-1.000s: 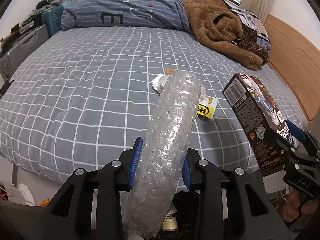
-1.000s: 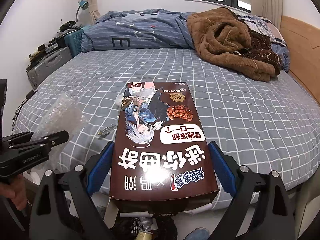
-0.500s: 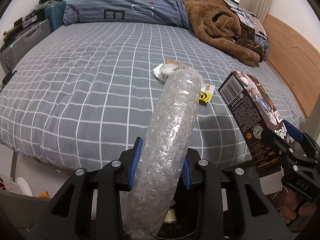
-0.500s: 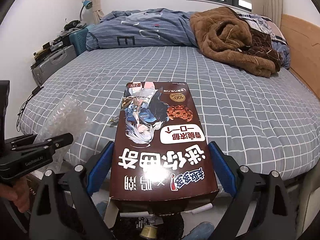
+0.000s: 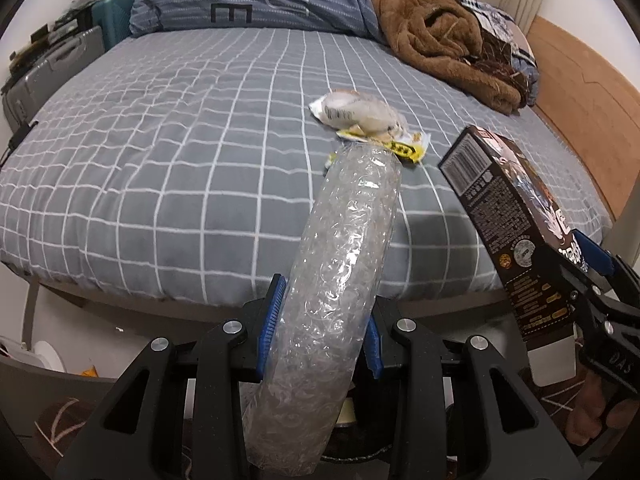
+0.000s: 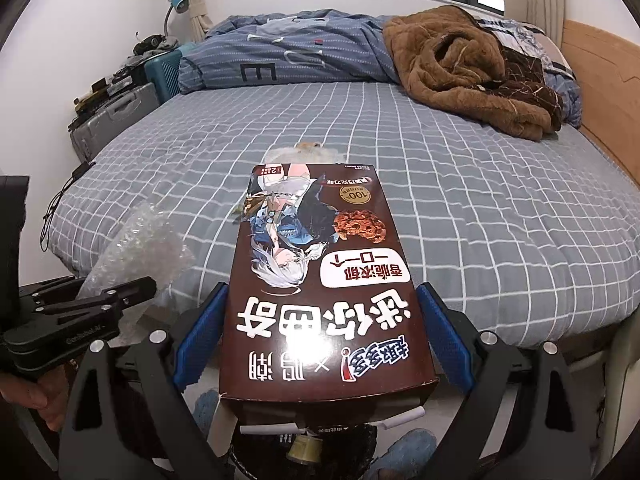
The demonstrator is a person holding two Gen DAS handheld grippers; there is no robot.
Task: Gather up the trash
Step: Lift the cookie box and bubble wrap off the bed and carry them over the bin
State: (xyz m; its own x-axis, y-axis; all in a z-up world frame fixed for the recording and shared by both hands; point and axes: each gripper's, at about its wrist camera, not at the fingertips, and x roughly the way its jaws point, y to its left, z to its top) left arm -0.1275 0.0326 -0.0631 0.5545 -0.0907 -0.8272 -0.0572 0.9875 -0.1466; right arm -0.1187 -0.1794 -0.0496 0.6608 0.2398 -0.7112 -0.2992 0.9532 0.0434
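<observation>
Between right gripper [image 6: 320, 344] pads: cookie box [image 6: 320, 280], "100" badge; left gripper [image 5: 320, 336] clamps bubble wrap [image 5: 340, 280].

My left gripper [image 5: 320, 336] is clamped on the bubble wrap [image 5: 340, 280], pitched downward. My right gripper [image 6: 320, 336] grips the biscuit box [image 6: 320, 280] likewise.

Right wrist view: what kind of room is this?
Most likely a home bedroom: a bed with a grey checked sheet, a rumpled blue duvet and a brown fleece blanket on it, suitcases along the wall, and a wooden headboard.
</observation>
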